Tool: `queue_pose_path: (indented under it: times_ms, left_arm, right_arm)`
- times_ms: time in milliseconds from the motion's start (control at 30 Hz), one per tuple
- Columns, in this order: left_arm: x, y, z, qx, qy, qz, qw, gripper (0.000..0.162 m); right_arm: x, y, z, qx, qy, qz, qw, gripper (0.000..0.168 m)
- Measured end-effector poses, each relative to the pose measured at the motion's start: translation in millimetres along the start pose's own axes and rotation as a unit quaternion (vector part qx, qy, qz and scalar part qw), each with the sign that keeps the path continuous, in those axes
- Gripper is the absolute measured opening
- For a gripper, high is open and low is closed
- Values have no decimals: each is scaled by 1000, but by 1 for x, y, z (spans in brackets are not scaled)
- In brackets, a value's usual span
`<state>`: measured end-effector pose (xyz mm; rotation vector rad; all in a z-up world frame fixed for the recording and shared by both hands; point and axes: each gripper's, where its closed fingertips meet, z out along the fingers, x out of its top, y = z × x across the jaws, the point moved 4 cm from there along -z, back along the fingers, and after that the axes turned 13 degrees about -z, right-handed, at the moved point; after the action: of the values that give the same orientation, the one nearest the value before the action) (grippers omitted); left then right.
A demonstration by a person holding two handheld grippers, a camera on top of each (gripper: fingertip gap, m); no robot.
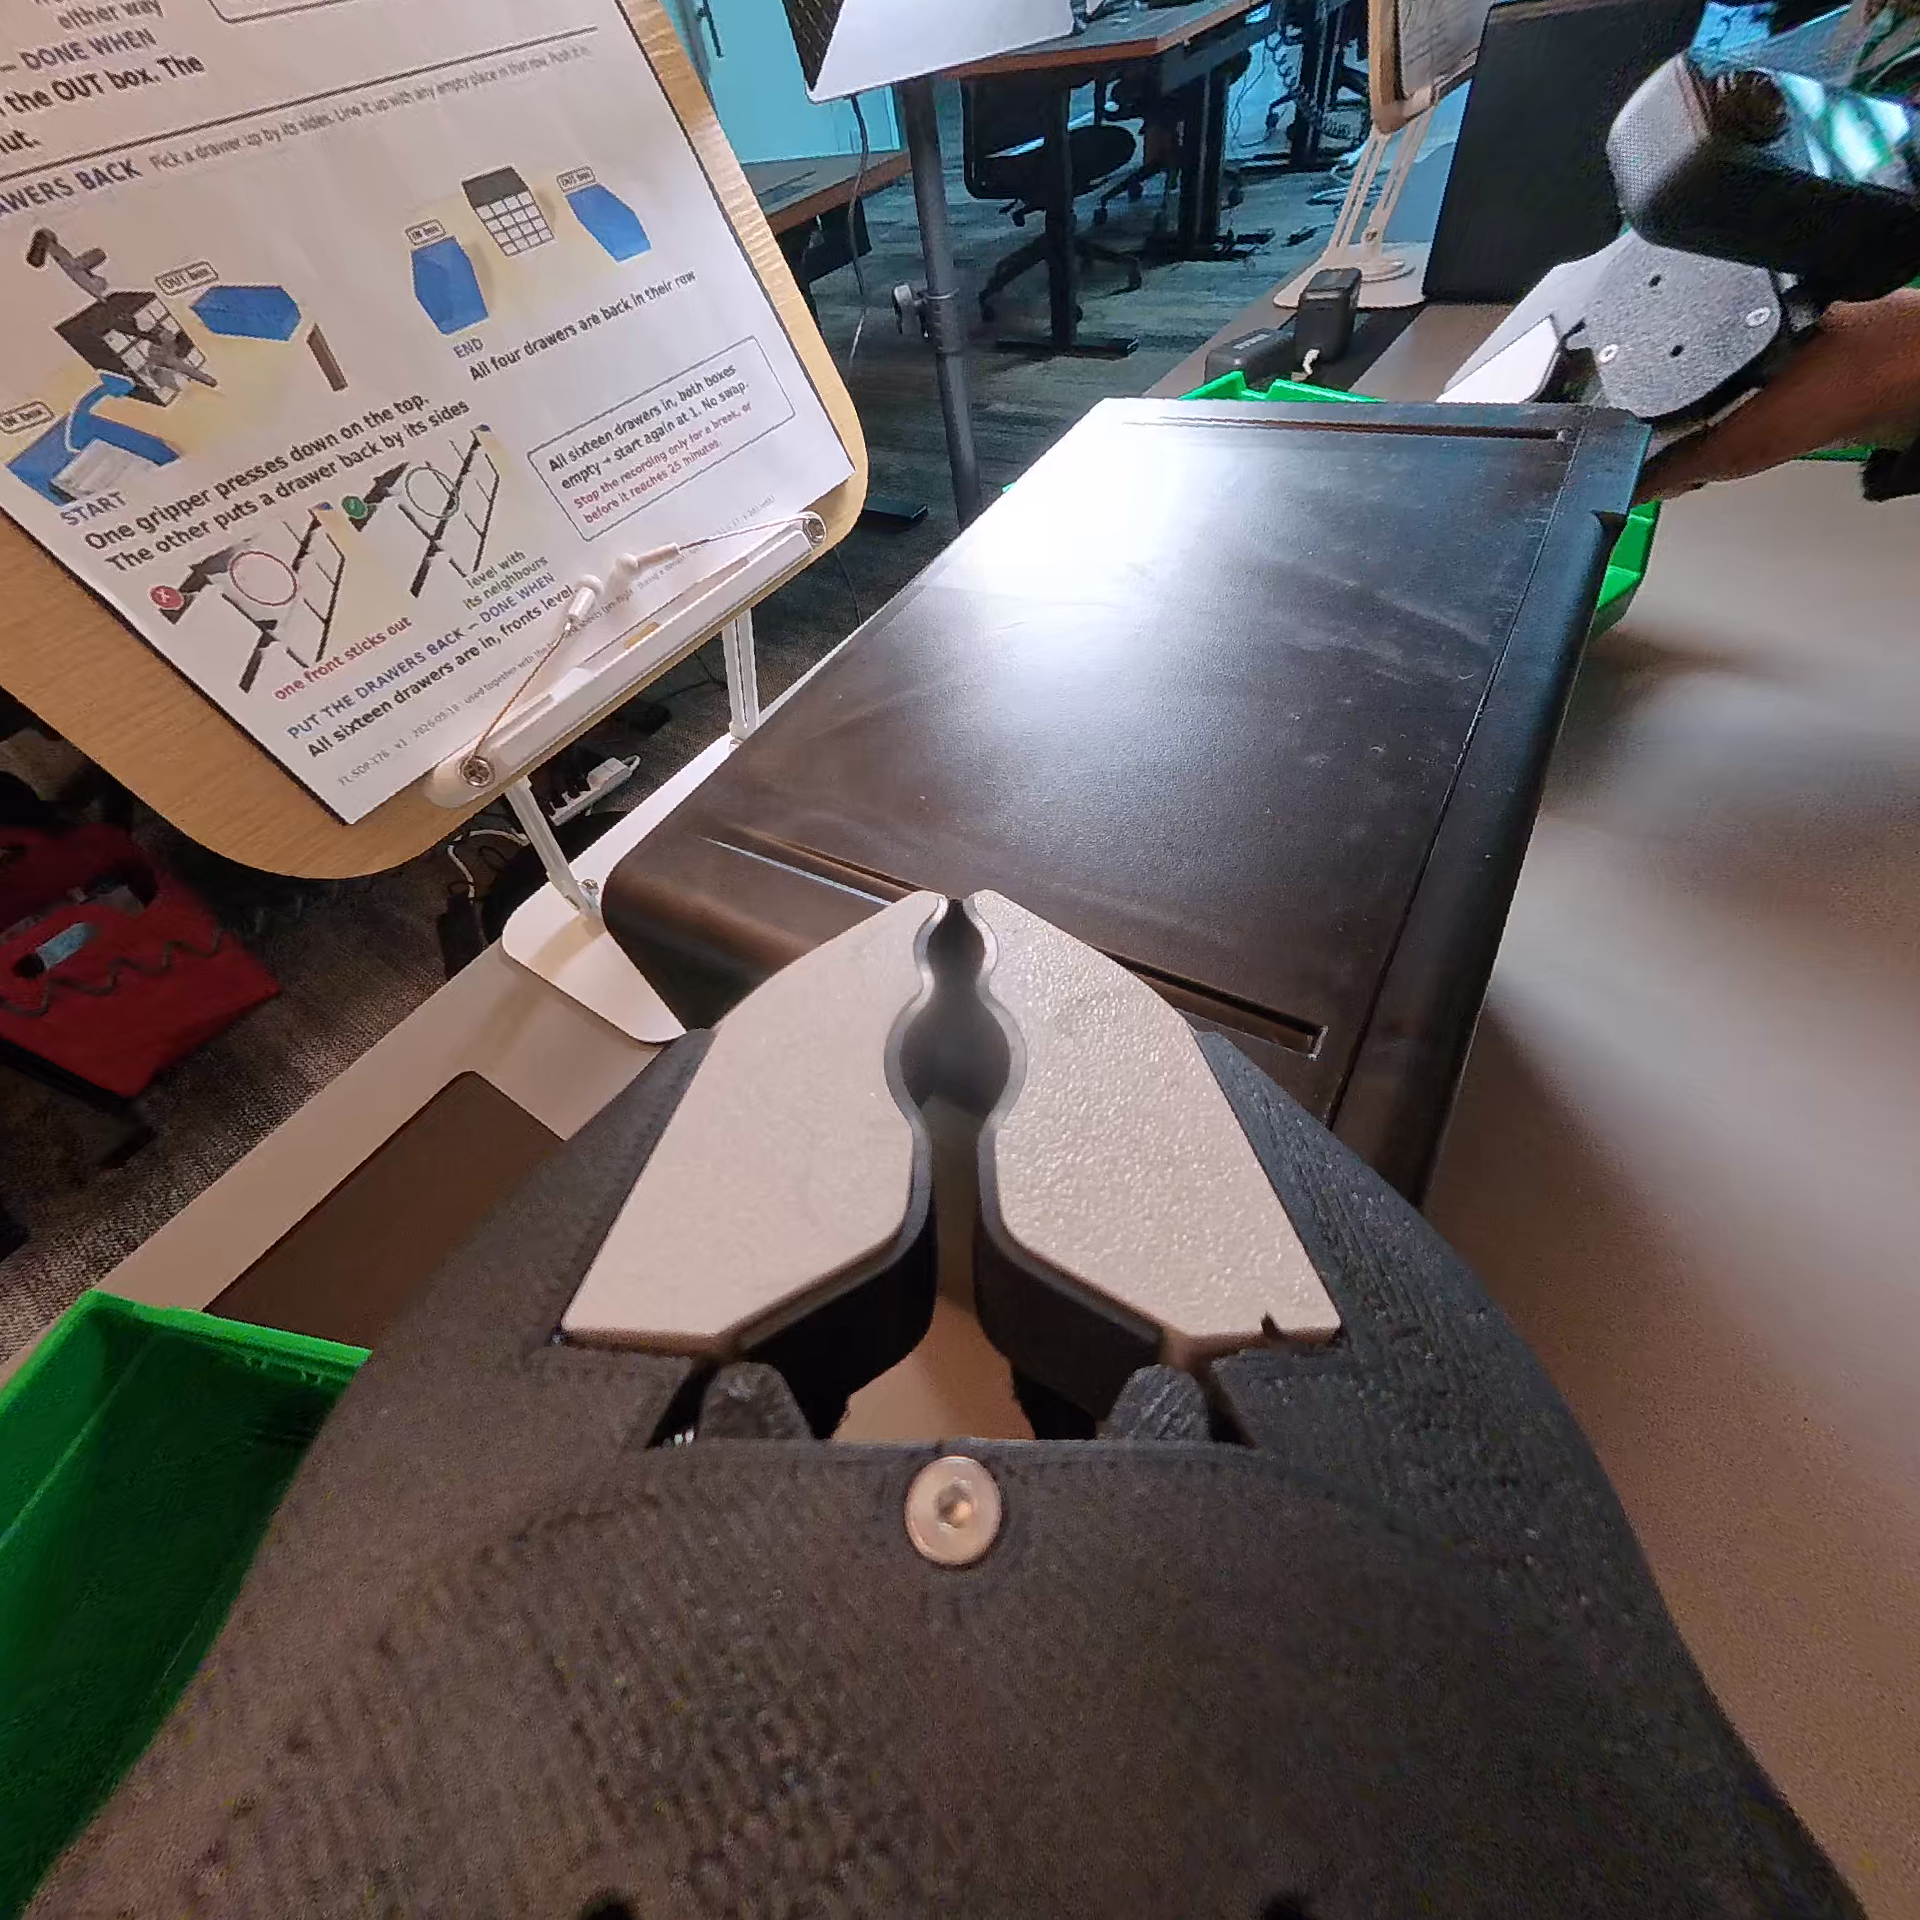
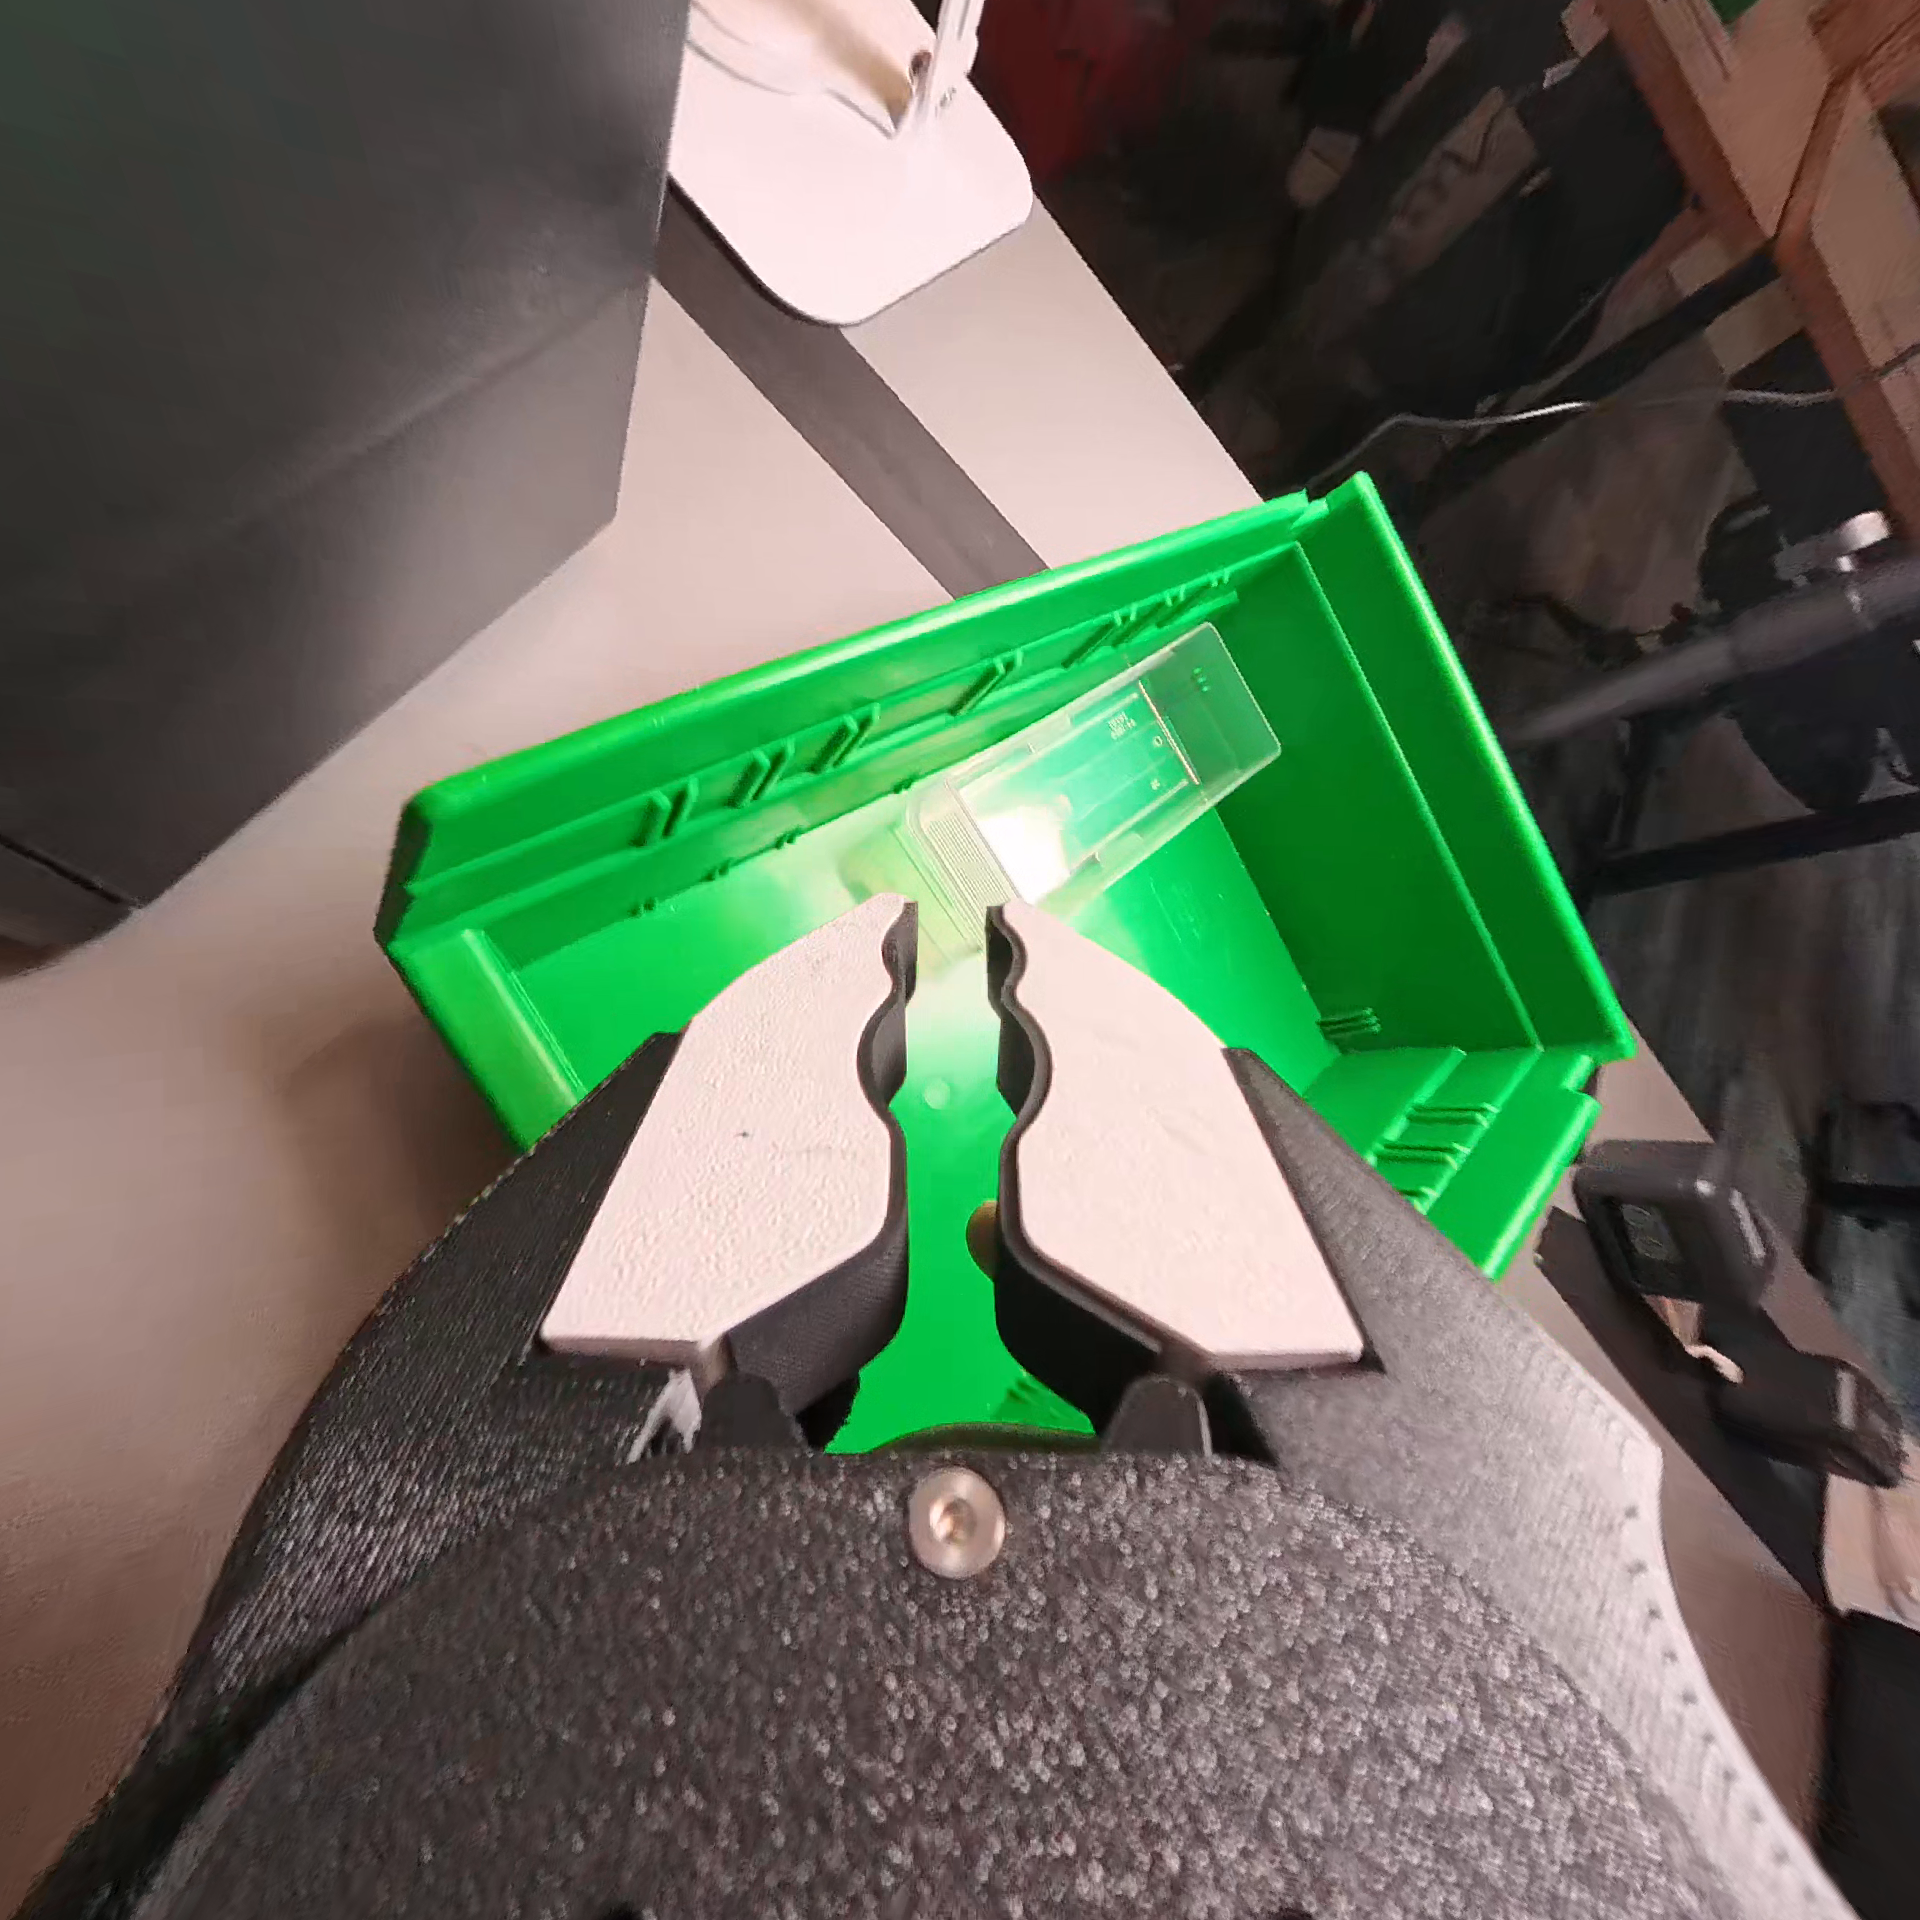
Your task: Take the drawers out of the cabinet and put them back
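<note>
Tabletop (image 1: 1714, 935) carries black cabinet (image 1: 1195, 665), top face up. Green bin (image 2: 1382, 831) beside cabinet, near tabletop edge. Clear drawer (image 2: 1091, 769) over bin interior, R gripper (image 2: 951, 920) fingers clamped on its near end. L gripper (image 1: 956, 914) fingers closed, empty, at cabinet top.

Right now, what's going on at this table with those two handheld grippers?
A person works a black drawer cabinet with a gripper in each hand. The left gripper is shut with nothing in it, its tip at the near edge of the cabinet's top. The right gripper pinches the end of a clear plastic drawer over an open green plastic bin beside the cabinet. Whether the drawer rests on the bin floor is unclear.
</note>
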<state>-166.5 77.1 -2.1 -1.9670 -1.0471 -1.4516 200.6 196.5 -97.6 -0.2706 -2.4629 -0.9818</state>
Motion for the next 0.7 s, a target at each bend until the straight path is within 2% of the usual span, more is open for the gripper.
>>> queue_pose_path:
  times_ms: [67, 133, 300, 333, 400, 433, 567, 700]
  left_arm:
    - [0, 0, 0, 3, 0, 1, 1000, 0]
    - [0, 0, 0, 7, 0, 4, 1000, 0]
    - [0, 0, 0, 7, 0, 5, 1000, 0]
    - [0, 0, 0, 7, 0, 5, 1000, 0]
    - [0, 0, 0, 8, -1, 6, 1000, 0]
    - [0, 1, 0, 8, -1, 7, 1000, 0]
    - [0, 1, 0, 16, -3, 13, 1000, 0]
    - [0, 2, 0, 23, -6, 22, 999, 0]
  right_arm:
    - [1, -1, -5, -7, 1, -1, 1000, 14]
    - [15, -2, -15, -17, 43, 20, 999, 16]
    - [76, -24, -71, -47, 211, 59, 975, 21]
    - [89, -33, -84, -49, 236, 56, 969, 21]
    - [112, -50, -109, -75, 274, 37, 958, 8]
    - [126, -63, -119, -74, 294, 15, 953, 12]
    - [171, -113, -132, -93, 284, -82, 951, 19]
    - [209, -156, -111, -103, 269, -160, 944, 19]
